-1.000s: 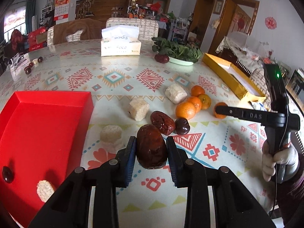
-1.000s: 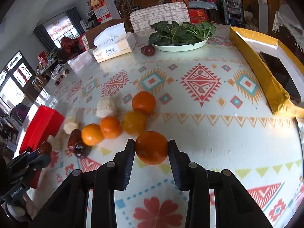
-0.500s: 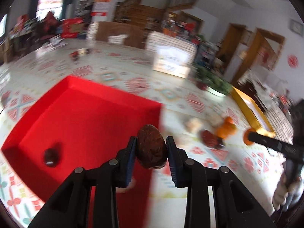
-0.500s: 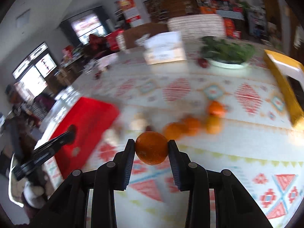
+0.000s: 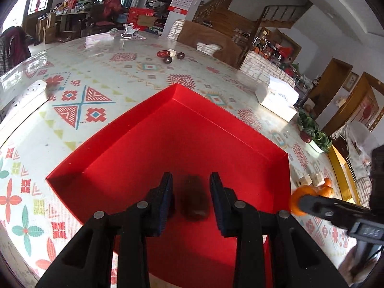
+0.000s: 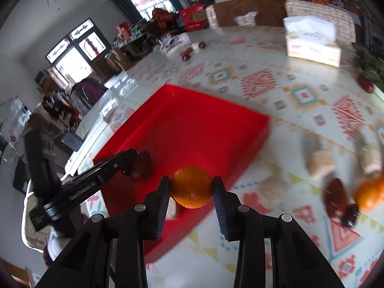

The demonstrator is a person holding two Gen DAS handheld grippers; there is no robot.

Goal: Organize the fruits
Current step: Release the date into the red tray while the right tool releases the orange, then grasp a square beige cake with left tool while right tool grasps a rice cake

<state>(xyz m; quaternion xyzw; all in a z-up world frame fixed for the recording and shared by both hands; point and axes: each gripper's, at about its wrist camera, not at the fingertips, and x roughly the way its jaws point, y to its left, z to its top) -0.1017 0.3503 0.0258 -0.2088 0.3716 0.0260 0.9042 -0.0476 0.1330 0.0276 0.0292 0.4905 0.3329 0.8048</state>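
Drop-off over the red tray (image 5: 134,129), both hands loaded or just unloading.

My left gripper (image 5: 190,196) stands parted; the brown date (image 5: 194,200) sits blurred between the pads, apparently loose over the tray floor. My right gripper (image 6: 191,187) clamps an orange (image 6: 191,187) above the tray's near rim. Next, I judge: carry the orange inward, then release. The tissue box (image 6: 312,40) lettering is too blurred to read.

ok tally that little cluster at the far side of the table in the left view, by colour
red piece: 1
dark pieces: 2
white piece: 1
total: 4
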